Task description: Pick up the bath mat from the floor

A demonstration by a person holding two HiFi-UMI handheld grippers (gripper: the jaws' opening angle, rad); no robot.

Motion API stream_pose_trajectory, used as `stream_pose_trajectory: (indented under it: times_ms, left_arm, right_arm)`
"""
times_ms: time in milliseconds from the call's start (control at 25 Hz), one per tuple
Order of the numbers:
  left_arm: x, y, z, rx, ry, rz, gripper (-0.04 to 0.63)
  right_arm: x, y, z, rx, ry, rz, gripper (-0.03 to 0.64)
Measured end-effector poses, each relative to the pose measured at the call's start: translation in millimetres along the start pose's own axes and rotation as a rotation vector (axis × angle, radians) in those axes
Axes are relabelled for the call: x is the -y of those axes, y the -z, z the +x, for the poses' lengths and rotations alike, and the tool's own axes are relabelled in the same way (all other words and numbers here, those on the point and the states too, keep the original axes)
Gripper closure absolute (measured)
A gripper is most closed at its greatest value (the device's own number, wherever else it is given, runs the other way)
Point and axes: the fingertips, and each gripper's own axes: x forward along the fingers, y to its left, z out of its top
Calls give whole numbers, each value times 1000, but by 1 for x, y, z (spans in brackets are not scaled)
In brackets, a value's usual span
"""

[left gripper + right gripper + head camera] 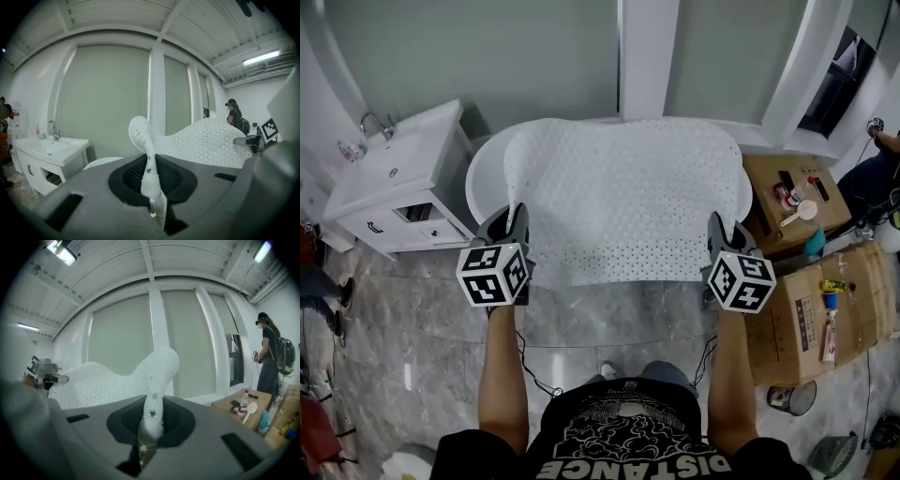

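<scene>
Forearms reached straight out ahead of me, parallel and well apart, with my left gripper (517, 217) and right gripper (718, 227) pointed almost level. Each had its jaws pinched tight on a near corner of the white bath mat (628, 192), the dotted edge squeezed thin between the pads. The mat hung spread between them, clear of the floor (609, 319), in front of the bathtub (484, 173).

Bright, even light from ceiling tubes (63, 254); gripper views bulge fisheye-like with black, vignetted corners.
</scene>
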Motion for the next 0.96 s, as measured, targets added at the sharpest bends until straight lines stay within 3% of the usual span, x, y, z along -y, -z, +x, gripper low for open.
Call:
stream_pose_trajectory:
  times_ms: [360,960]
  left_arm:
    - [-14,-14,0,40,-26,-6,563]
    - [-13,-1,0,23,-29,-20,563]
  right_arm:
    - [-14,-15,8,27,1,-17,592]
    - [-16,-18,10,31,-3,-52,592]
